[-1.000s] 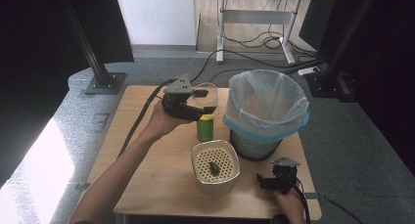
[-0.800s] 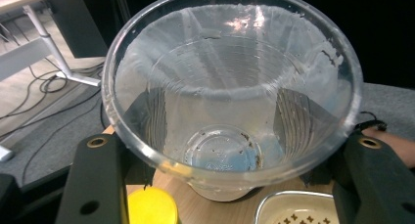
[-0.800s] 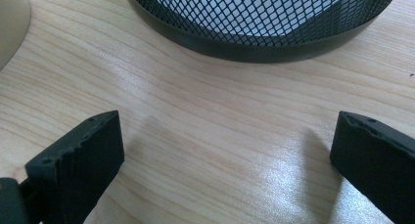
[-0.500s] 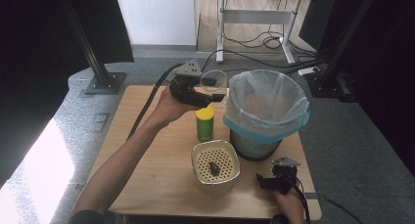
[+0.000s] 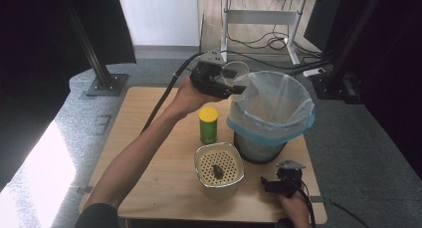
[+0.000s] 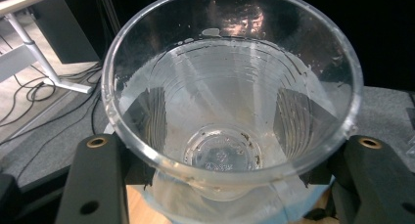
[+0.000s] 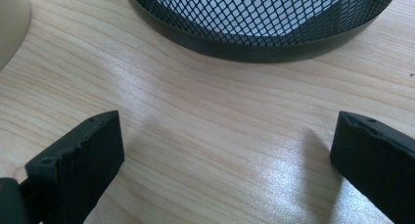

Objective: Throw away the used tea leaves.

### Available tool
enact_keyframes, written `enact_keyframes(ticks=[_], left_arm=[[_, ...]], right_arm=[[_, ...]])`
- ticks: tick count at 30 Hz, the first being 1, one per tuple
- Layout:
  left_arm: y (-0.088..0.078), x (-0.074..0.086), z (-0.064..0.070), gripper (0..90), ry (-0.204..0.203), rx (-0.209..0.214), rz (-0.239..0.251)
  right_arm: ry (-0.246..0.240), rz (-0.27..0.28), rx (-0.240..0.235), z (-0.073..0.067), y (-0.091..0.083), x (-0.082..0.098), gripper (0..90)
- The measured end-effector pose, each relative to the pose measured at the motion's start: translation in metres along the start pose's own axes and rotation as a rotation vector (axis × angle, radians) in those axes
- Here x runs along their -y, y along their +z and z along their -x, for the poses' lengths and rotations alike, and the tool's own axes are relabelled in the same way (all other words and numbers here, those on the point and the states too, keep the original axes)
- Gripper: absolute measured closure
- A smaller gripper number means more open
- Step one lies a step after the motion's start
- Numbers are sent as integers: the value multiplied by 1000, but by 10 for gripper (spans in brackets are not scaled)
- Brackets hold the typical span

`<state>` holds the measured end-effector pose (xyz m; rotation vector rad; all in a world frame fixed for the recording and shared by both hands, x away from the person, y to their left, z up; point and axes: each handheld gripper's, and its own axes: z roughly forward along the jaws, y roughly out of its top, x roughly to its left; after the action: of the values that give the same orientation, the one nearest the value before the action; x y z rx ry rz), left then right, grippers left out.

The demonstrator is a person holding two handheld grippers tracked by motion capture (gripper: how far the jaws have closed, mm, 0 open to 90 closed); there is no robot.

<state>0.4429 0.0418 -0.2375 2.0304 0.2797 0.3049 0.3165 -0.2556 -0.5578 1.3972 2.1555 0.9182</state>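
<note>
A clear plastic cup (image 5: 235, 71) is tilted in the air by the far left rim of the mesh bin (image 5: 259, 148). My left gripper (image 5: 233, 84) is shut on it. In the left gripper view the cup (image 6: 230, 101) faces me mouth first, with brown specks on its bottom, and the left gripper (image 6: 230, 158) pinches its sides between the two black jaws. My right gripper (image 5: 267, 186) rests on the table's front right, beside the bin. In the right gripper view the right gripper (image 7: 227, 150) stands open over bare wood, with the bin's mesh wall (image 7: 254, 13) just ahead.
The bin holds a pale blue liner (image 5: 271, 103). A green bottle with a yellow cap (image 5: 208, 124) stands mid-table. In front of it sits a cream perforated basket (image 5: 200, 161) with a small dark bit (image 5: 217, 171) inside. Desk legs and cables lie on the floor beyond the wooden table (image 5: 149, 153).
My left gripper has carried the cup up and away from the green bottle, toward the bin's rim. The right gripper has stayed put.
</note>
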Motion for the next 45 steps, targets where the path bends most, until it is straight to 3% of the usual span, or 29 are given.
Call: enact_keyframes(ticks=[12,16,23,26,37,45], left_arm=[[44,-14,3,364,-13,46,-28],[68,-9,7,354,-10,52,-70],[91,1,6,306,-23,48,-118],[97,4,5,215,-34,53,-138],[88,2,4,90,-38,80,-137],[65,6,-1,28,-13,60,-131]], right_arm=[[2,-1,0,0,0,0,0],[1,-3,-1,0,0,0,0],[-1,-2,-1,0,0,0,0],[1,-2,-1,0,0,0,0],[1,-2,-1,0,0,0,0],[-2,-1,-1,0,0,0,0]])
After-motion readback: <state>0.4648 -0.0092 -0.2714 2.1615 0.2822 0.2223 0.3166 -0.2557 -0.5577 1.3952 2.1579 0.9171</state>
